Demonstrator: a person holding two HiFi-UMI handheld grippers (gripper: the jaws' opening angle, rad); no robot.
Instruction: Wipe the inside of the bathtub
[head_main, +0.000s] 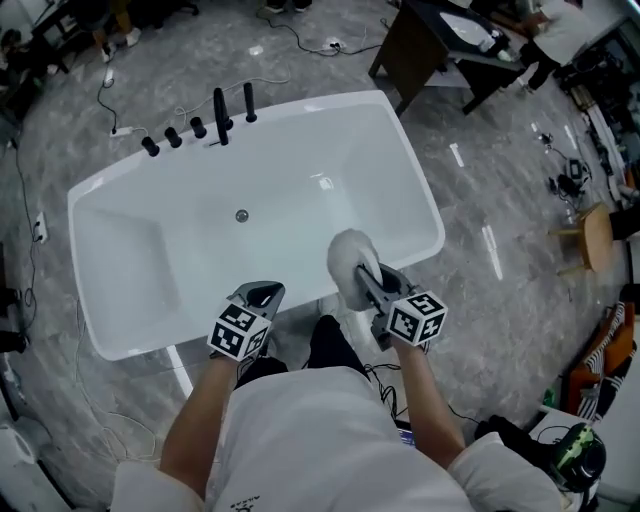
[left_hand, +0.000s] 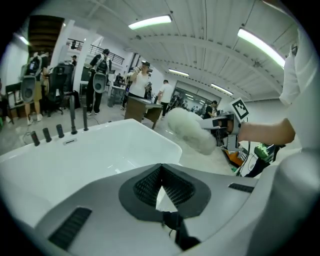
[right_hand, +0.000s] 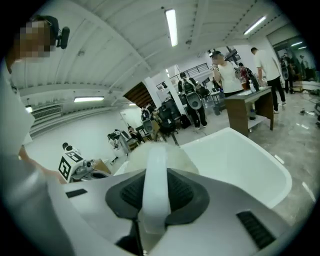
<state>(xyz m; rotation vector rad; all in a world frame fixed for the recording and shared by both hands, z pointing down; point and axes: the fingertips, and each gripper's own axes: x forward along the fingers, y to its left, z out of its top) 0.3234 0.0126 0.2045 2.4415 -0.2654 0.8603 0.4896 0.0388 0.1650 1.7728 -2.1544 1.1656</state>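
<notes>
The white bathtub (head_main: 130, 260) fills the middle of the head view, with its drain (head_main: 241, 215) on the tub floor. My right gripper (head_main: 366, 283) is over the tub's front right rim. It is shut on the white handle (right_hand: 154, 200) of a fluffy white wiper (head_main: 349, 260), whose head (right_hand: 184, 157) sticks out past the jaws, above the tub's inside. The left gripper view shows the wiper (left_hand: 187, 129) in the air beside the tub (left_hand: 100, 150). My left gripper (head_main: 262, 296) hangs at the front rim with its jaws together (left_hand: 161, 167) and nothing between them.
Several black taps (head_main: 220, 115) stand on the far left rim. Cables (head_main: 110, 95) trail over the grey floor. A dark table (head_main: 425, 45) stands beyond the far right corner, and a wooden stool (head_main: 596, 236) sits at the right. People (left_hand: 140, 80) stand in the background.
</notes>
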